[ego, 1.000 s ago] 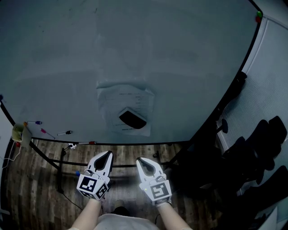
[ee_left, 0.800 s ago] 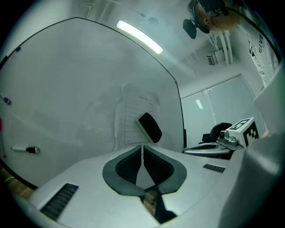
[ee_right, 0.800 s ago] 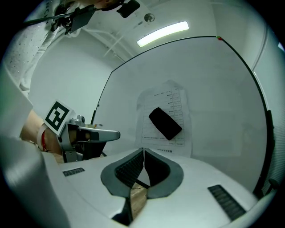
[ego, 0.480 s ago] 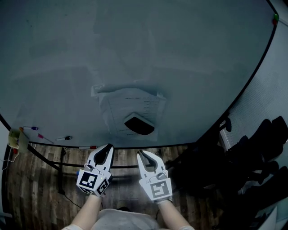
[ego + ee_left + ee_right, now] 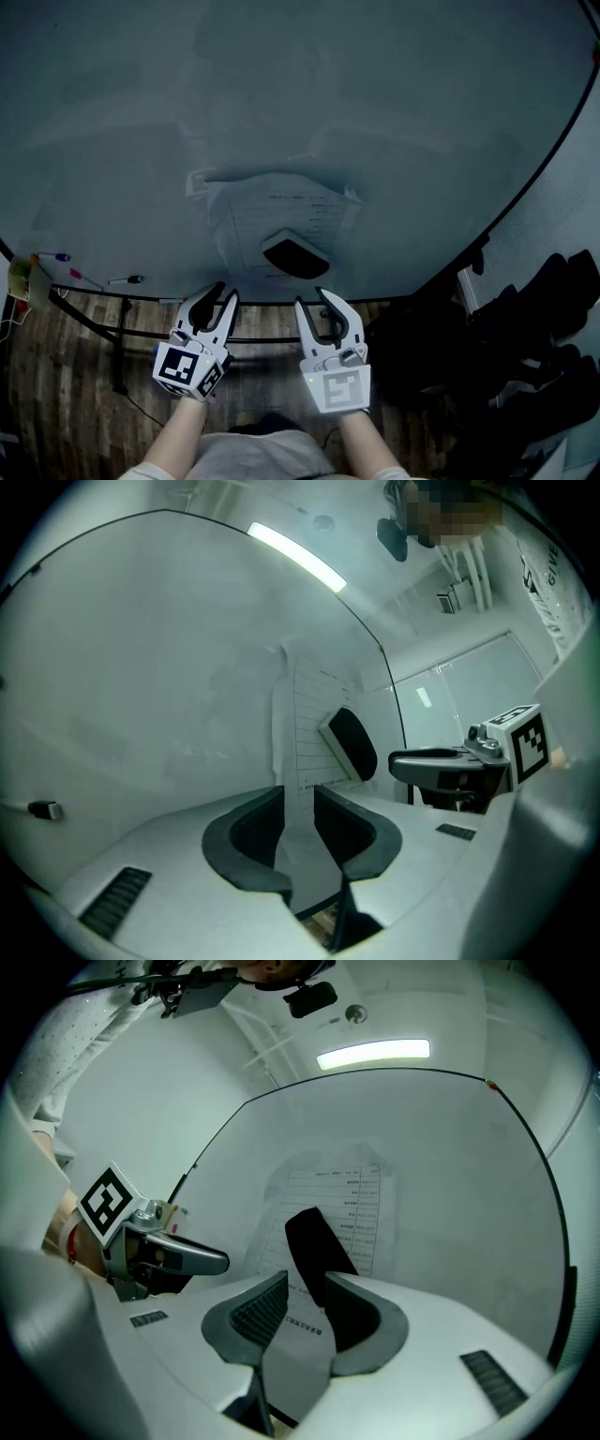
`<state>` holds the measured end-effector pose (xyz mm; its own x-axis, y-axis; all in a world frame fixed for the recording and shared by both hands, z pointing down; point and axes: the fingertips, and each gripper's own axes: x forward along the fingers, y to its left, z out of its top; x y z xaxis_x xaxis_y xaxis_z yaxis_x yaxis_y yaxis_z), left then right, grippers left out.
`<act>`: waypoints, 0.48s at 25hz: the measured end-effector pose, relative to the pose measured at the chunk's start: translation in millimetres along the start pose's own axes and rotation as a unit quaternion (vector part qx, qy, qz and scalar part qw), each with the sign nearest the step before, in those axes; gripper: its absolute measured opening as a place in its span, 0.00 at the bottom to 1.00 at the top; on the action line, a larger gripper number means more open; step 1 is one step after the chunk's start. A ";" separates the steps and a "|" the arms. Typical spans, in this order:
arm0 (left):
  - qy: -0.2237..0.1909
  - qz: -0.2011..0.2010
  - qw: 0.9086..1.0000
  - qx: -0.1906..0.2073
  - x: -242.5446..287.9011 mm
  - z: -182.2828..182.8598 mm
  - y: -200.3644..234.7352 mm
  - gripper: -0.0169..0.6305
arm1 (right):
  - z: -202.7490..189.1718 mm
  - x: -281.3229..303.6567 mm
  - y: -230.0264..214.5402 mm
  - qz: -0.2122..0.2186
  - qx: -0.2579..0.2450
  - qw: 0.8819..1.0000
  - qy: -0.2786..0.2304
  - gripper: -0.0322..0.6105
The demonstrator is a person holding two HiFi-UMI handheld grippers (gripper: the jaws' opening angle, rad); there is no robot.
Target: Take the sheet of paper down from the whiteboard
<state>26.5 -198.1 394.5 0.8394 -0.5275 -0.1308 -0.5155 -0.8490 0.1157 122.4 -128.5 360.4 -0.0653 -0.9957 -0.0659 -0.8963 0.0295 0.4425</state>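
Both the left gripper (image 5: 225, 292) and right gripper (image 5: 312, 300), empty with jaws opening, hang below the paper (image 5: 281, 208) (a black eraser (image 5: 295, 255) apparently pins it): approach step, eraser probably off next.

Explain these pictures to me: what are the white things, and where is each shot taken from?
A person holds a claw tool in each hand. The wide picture comes from a camera on the person's head, looking down at the left claw and right claw. The other two come from cameras riding on each claw. Ahead stands a whiteboard with a paper pinned under a black eraser. Both claws' jaws are opening; neither grips anything.
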 end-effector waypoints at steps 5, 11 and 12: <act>-0.001 0.022 1.000 -0.003 6.8 4.7 3.9 0.19 | 2.4 5.3 -12.7 0.002 -0.028 1.000 0.014 0.29; 0.010 0.035 0.999 0.001 21.2 11.8 7.4 0.24 | 6.4 19.2 -22.8 0.000 -0.052 0.998 0.029 0.39; 0.009 0.038 0.999 0.000 23.3 13.2 8.3 0.24 | 7.2 21.7 -23.5 0.001 -0.058 0.998 0.031 0.40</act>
<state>39.6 -217.8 379.4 0.8012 -0.5892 -0.1040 -0.5772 -0.8069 0.1253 138.9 -150.2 342.2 -0.0376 -0.9992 -0.0115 -0.8395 0.0254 0.5428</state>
